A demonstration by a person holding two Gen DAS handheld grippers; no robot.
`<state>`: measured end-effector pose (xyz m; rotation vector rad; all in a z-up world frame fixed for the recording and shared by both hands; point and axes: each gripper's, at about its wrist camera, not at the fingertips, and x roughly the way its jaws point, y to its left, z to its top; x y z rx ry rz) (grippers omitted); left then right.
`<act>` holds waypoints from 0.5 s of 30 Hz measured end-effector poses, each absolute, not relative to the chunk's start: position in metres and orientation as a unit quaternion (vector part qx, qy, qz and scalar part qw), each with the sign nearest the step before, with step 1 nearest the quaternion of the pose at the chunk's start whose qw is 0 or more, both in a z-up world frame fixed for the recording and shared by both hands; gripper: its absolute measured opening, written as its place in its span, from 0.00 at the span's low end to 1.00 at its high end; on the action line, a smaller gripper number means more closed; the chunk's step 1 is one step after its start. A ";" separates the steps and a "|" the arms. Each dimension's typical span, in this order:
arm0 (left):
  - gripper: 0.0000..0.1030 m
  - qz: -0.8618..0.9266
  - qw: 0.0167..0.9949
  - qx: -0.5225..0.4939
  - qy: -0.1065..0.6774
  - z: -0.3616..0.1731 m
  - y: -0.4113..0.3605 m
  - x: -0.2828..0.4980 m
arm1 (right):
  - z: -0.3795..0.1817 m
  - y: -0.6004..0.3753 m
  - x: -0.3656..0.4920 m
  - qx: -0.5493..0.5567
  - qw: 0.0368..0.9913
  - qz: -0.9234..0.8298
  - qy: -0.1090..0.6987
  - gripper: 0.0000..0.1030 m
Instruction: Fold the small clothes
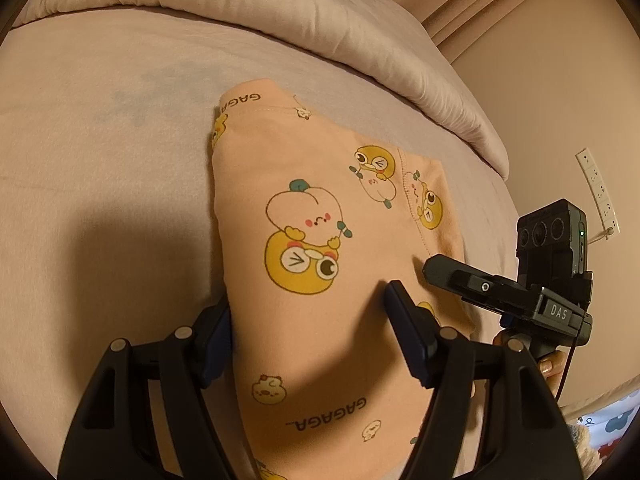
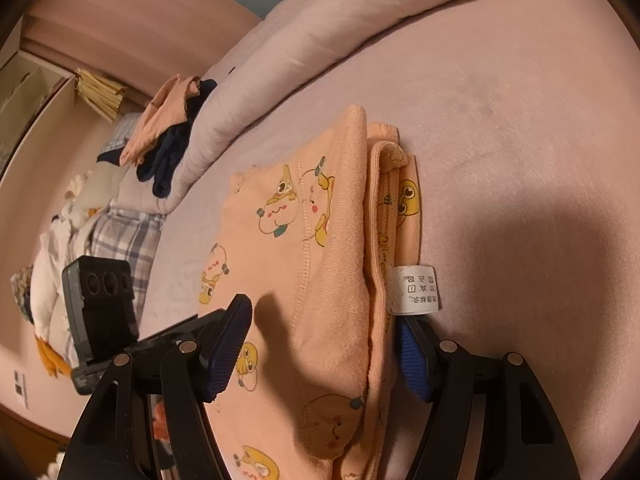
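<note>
The surface before you was a bed [image 1: 100,128] covered by a pale pink sheet, with a rolled duvet [image 1: 280,12] along its far edge and a plain wall [image 1: 540,92] beyond; a white power strip [image 1: 598,194] hung on that wall.

The folded garment [image 1: 304,216], peach cloth printed with yellow cartoon figures, lay flat on the sheet near the bed's near edge. In the right wrist view its layered folded edges faced right and a white care label [image 2: 414,290] stuck out from them.

Your left hand-held gripper [image 1: 308,312] stood released, its jaws apart with the garment's near end between them, the left pad at the cloth's edge and the right pad over the cloth; whether either pressed it you could not tell. Your right hand-held gripper [image 2: 324,340] was likewise released, straddling the garment's near end, one pad just beside the care label.

At the far end of the duvet lay a heap of clothes [image 2: 168,136], peach and dark blue; beyond it were a plaid cloth [image 2: 120,232] and white items too small to tell.

The sheet to the left of the garment in the left wrist view lay bare; the duvet bounded it beyond.
</note>
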<state>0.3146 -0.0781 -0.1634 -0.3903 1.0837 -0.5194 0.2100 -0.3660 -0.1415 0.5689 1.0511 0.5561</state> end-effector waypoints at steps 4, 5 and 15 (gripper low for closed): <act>0.67 -0.242 0.804 -0.182 0.511 -0.163 -0.080 0.317 | -0.141 -0.364 0.212 0.260 0.792 0.257 0.489 0.67; 0.67 -0.242 0.803 -0.181 0.513 -0.163 -0.080 0.318 | -0.141 -0.364 0.213 0.259 0.792 0.257 0.490 0.67; 0.67 -0.243 0.798 -0.181 0.520 -0.163 -0.081 0.322 | -0.140 -0.357 0.219 0.241 0.796 0.257 0.492 0.67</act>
